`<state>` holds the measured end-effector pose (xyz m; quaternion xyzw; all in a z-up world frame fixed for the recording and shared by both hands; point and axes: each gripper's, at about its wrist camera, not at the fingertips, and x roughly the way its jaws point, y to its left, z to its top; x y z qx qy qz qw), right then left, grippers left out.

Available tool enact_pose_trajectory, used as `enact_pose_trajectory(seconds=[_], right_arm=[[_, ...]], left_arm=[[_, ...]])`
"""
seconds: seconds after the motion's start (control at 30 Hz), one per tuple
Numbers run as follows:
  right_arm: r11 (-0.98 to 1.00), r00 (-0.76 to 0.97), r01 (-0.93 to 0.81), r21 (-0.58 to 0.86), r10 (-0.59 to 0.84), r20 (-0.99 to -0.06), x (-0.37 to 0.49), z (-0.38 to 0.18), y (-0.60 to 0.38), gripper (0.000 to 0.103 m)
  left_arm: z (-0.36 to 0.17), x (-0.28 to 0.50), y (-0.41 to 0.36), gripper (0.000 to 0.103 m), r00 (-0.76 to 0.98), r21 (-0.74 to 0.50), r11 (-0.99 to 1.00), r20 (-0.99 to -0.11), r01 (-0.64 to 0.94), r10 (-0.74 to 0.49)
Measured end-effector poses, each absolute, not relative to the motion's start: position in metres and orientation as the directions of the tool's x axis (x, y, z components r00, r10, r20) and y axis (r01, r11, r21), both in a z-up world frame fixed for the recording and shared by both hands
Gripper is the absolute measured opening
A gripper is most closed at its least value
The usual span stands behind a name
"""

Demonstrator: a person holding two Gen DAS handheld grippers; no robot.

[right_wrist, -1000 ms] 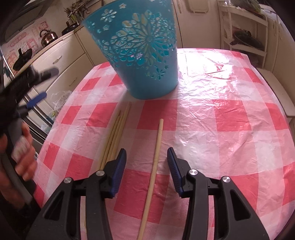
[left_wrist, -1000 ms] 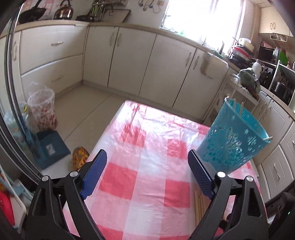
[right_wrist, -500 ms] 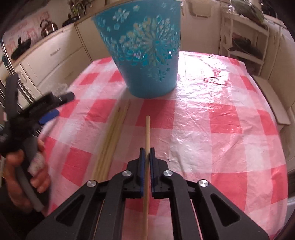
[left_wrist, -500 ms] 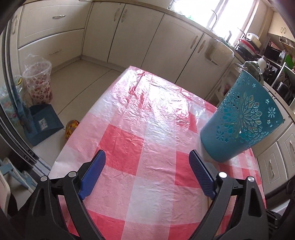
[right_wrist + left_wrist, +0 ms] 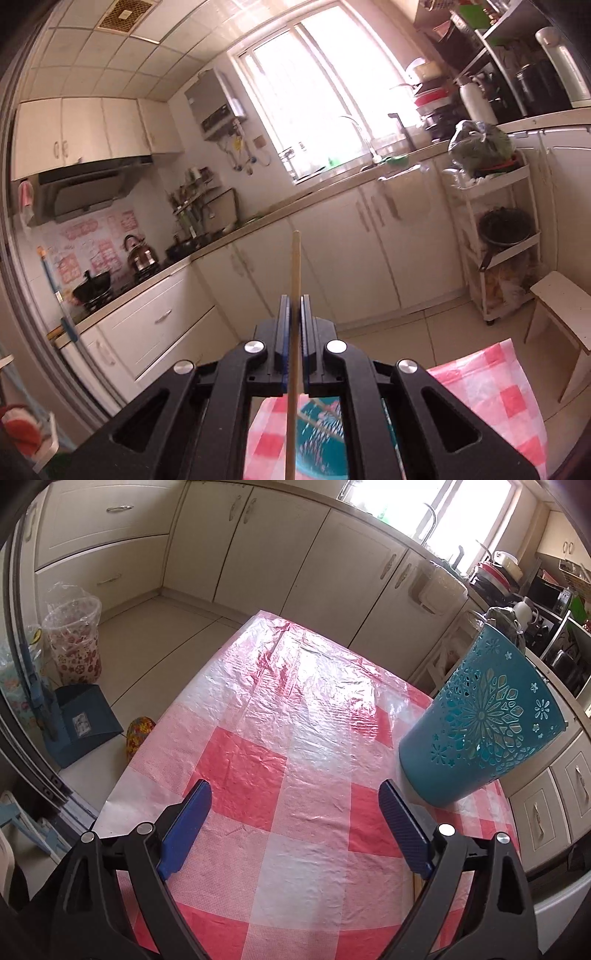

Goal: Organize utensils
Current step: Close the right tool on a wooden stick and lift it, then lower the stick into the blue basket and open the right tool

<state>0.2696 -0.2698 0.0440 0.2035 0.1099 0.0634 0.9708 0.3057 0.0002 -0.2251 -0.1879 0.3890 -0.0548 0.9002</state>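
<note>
You're gripping the wooden stick [image 5: 294, 280] high in your right gripper [image 5: 294, 306], fingers clenched on it, tip aimed forward, probably to clear the rim of the teal basket [image 5: 325, 439] glimpsed below. Your left gripper [image 5: 295, 827] is hovering, fingers spread and empty, above the tabletop [image 5: 258, 709] just beside the basket [image 5: 476, 723].

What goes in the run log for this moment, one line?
right gripper: shut on thin wooden chopstick, held above teal perforated plastic basket | left gripper: open, empty, over red-checked tablecloth
</note>
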Motion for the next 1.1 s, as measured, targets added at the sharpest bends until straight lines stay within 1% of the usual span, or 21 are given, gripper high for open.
enact_pose_trajectory(seconds=[0.07, 0.13, 0.23, 0.33, 0.43, 0.6, 0.63, 0.7, 0.73, 0.77, 0.87, 0.97, 1.1], right_arm=[[0.922, 0.980, -0.002, 0.388, 0.079, -0.182, 0.288, 0.035, -0.265, 0.006], [0.924, 0.979, 0.060, 0.378, 0.018, -0.201, 0.297, 0.022, -0.266, 0.006], [0.931, 0.974, 0.116, 0.346, -0.037, -0.225, 0.304, 0.001, -0.259, 0.006], [0.952, 0.968, 0.143, 0.271, -0.078, -0.238, 0.309, -0.012, -0.246, 0.006], [0.966, 0.963, 0.147, 0.213, -0.091, -0.254, 0.307, -0.023, -0.238, 0.006], [0.975, 0.959, 0.111, 0.193, -0.054, -0.278, 0.289, -0.032, -0.239, 0.006], [0.976, 0.961, 0.101, 0.191, -0.046, -0.272, 0.280, -0.030, -0.240, 0.008], [0.980, 0.966, 0.082, 0.183, -0.033, -0.256, 0.257, -0.026, -0.242, 0.018], [0.981, 0.969, 0.077, 0.180, -0.032, -0.244, 0.244, -0.025, -0.242, 0.031], [0.981, 0.972, 0.077, 0.176, -0.034, -0.234, 0.227, -0.025, -0.243, 0.039], [0.986, 0.968, 0.072, 0.150, -0.032, -0.250, 0.185, -0.039, -0.246, 0.043], [0.991, 0.937, 0.076, 0.111, -0.033, -0.348, 0.157, -0.076, -0.244, 0.049], [0.990, 0.872, 0.123, 0.073, -0.073, -0.484, 0.150, -0.132, -0.250, 0.049]], left_arm=[[-0.224, 0.305, 0.001, 0.088, 0.698, -0.383, 0.923, -0.673, -0.045, -0.245], [-0.223, 0.304, 0.000, 0.088, 0.701, -0.381, 0.924, -0.669, -0.037, -0.247], [-0.224, 0.304, -0.001, 0.088, 0.701, -0.384, 0.923, -0.666, -0.031, -0.254], [-0.223, 0.304, 0.000, 0.088, 0.703, -0.390, 0.921, -0.662, -0.028, -0.259], [-0.224, 0.304, 0.001, 0.088, 0.704, -0.393, 0.919, -0.661, -0.031, -0.259], [-0.223, 0.304, 0.001, 0.088, 0.706, -0.395, 0.918, -0.660, -0.035, -0.257], [-0.224, 0.304, 0.001, 0.088, 0.707, -0.394, 0.918, -0.660, -0.036, -0.256], [-0.224, 0.304, 0.001, 0.088, 0.707, -0.393, 0.919, -0.661, -0.038, -0.254], [-0.224, 0.304, 0.001, 0.088, 0.707, -0.392, 0.919, -0.661, -0.039, -0.252], [-0.224, 0.304, 0.001, 0.088, 0.707, -0.391, 0.919, -0.661, -0.040, -0.251], [-0.224, 0.304, 0.002, 0.088, 0.706, -0.389, 0.920, -0.664, -0.041, -0.249], [-0.224, 0.304, 0.002, 0.088, 0.705, -0.388, 0.921, -0.665, -0.043, -0.247], [-0.224, 0.304, 0.003, 0.089, 0.704, -0.385, 0.922, -0.667, -0.043, -0.245]])
